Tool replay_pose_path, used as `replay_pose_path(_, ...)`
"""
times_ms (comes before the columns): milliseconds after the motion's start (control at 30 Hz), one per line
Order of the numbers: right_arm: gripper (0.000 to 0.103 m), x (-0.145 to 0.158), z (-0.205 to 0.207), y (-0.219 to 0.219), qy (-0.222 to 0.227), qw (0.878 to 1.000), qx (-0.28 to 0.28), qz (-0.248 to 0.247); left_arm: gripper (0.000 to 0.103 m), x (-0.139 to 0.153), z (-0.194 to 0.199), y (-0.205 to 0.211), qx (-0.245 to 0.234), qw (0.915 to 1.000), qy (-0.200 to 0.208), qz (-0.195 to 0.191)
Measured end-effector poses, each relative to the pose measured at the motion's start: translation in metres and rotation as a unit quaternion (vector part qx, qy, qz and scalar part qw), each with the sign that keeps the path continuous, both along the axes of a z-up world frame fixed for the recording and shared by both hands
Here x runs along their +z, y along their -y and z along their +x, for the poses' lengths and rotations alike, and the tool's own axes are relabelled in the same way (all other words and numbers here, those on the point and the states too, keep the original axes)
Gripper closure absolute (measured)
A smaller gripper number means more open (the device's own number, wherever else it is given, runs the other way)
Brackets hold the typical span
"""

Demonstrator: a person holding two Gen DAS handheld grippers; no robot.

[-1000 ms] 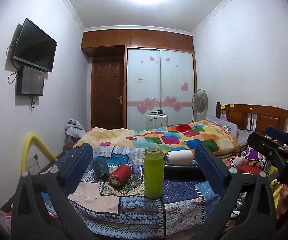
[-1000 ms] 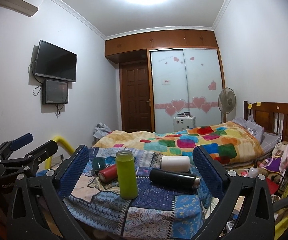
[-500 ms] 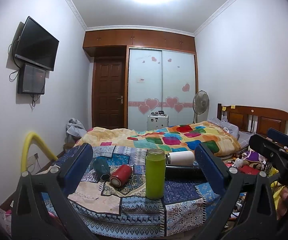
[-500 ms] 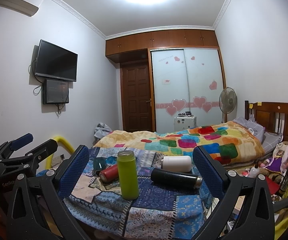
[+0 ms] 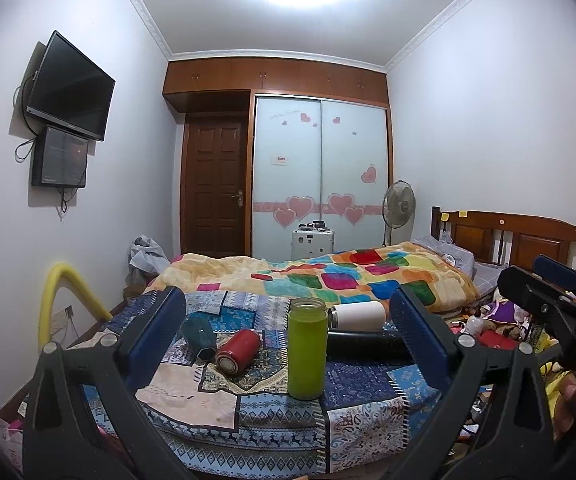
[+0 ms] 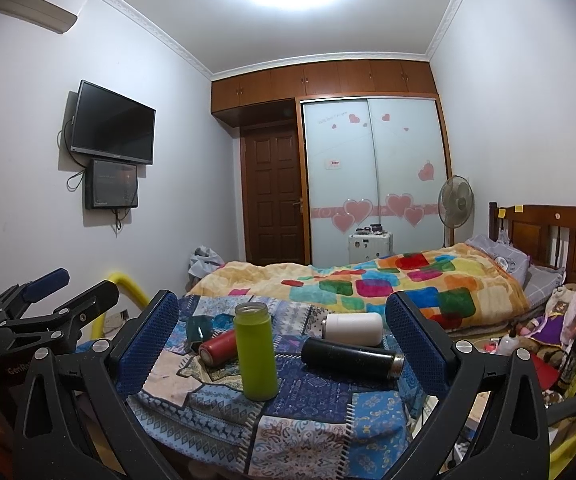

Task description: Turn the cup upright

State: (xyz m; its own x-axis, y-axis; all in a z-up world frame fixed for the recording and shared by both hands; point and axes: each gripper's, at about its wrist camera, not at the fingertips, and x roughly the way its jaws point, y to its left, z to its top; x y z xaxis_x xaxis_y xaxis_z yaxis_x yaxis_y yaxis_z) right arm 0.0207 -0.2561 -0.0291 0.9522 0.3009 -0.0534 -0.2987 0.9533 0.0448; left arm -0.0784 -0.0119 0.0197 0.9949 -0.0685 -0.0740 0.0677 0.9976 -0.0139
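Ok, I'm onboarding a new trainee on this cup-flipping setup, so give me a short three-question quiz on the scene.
1. True or false: the green cup stands upright.
2. How many cups lie on their sides? A) two B) four C) five
3. Fill in: both the left tool and the right tool are ____ and hold nothing.

Key: 1 true. 2 B: teal cup, red cup, white cup, black cup. 3 open.

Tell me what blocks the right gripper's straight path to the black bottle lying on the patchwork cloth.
Nothing visible does. The black bottle lies on its side ahead of the open right gripper, right of centre between its fingers. The upright green bottle stands apart to its left, and the white bottle lies behind it.
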Motion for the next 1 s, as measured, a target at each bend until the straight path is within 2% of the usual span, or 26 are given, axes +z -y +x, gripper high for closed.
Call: replay_pose_path(1000,0.000,0.0079,-0.0062,-0.0019,0.014,1.000,0.002,0.001,0.000,0.0036,-0.0024,-0.0009,-0.008,0.9999,0.009,0.001)
